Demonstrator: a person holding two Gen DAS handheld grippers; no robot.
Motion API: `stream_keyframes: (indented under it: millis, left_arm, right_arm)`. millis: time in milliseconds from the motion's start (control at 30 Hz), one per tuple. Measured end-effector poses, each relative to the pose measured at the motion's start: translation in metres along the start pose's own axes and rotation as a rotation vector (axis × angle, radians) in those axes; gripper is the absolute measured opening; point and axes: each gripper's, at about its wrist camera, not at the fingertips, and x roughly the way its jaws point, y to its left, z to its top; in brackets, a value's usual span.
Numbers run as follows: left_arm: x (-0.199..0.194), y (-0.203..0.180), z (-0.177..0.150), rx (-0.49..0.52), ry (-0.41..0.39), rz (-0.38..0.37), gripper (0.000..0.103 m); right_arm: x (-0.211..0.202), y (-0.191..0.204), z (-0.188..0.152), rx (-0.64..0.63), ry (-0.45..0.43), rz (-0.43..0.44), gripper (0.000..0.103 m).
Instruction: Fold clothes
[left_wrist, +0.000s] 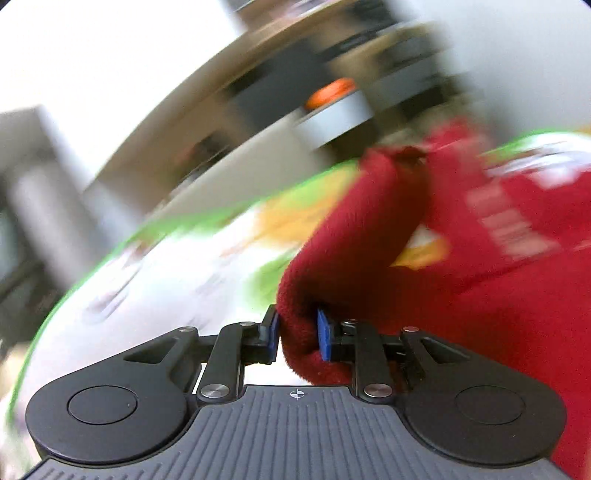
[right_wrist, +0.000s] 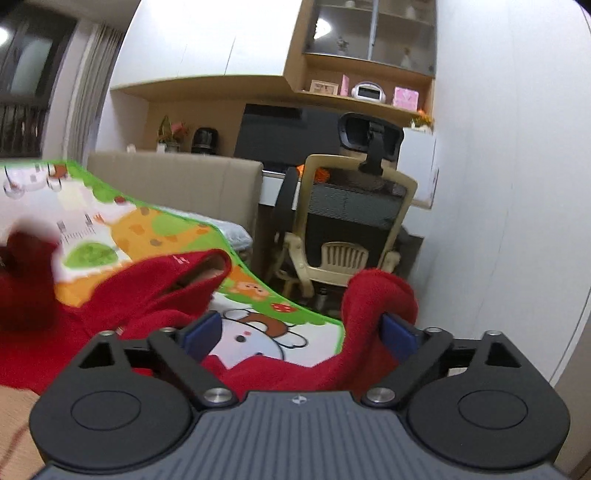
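Left wrist view, heavily blurred: the left gripper (left_wrist: 297, 334) has its blue pads (left_wrist: 324, 334) clamped on a thick fold of the red fleece garment (left_wrist: 461, 266), which rises ahead and spreads to the right of the gripper. Beyond it lies a cartoon-printed play mat with a green border (left_wrist: 177, 266).

Right wrist view: the right gripper (right_wrist: 301, 334) stands wide apart, with the red fleece draped across the gap and bunched over its right pad (right_wrist: 400, 334); the left pad is bare. The garment's open cuff sits ahead and left. Past the mat's edge stands a beige mesh office chair (right_wrist: 354, 229).
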Motion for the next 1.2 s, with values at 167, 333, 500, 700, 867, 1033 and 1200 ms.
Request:
stream_keyframes:
  millis: [167, 333, 500, 700, 867, 1033, 1200]
  left_arm:
    - [0.017, 0.079, -0.060, -0.192, 0.234, 0.046, 0.042]
    - [-0.009, 0.113, -0.089, -0.499, 0.312, -0.221, 0.057]
    - [-0.013, 0.090, -0.091, -0.814, 0.337, -0.657, 0.081]
    - [0.015, 0.035, -0.063, -0.680, 0.318, -0.586, 0.069]
    - [0.059, 0.033, -0.030, -0.619, 0.250, -0.434, 0.048]
    - [0.069, 0.050, -0.018, -0.659, 0.247, -0.372, 0.049]
    - [-0.023, 0.046, -0.030, -0.508, 0.164, -0.519, 0.067]
  right_arm:
    - [0.025, 0.016, -0.020, -0.131, 0.175, -0.042, 0.095]
    - [0.019, 0.005, -0.039, -0.114, 0.296, -0.105, 0.095]
    - [0.015, -0.013, -0.044, 0.415, 0.413, 0.306, 0.094]
    - [0.079, 0.035, -0.052, 0.354, 0.500, 0.390, 0.048]
    - [0.136, 0.050, -0.025, 0.274, 0.445, 0.361, 0.039]
    - [0.170, 0.055, -0.005, 0.205, 0.406, 0.323, 0.040]
    - [0.099, 0.051, -0.012, 0.009, 0.306, 0.246, 0.061]
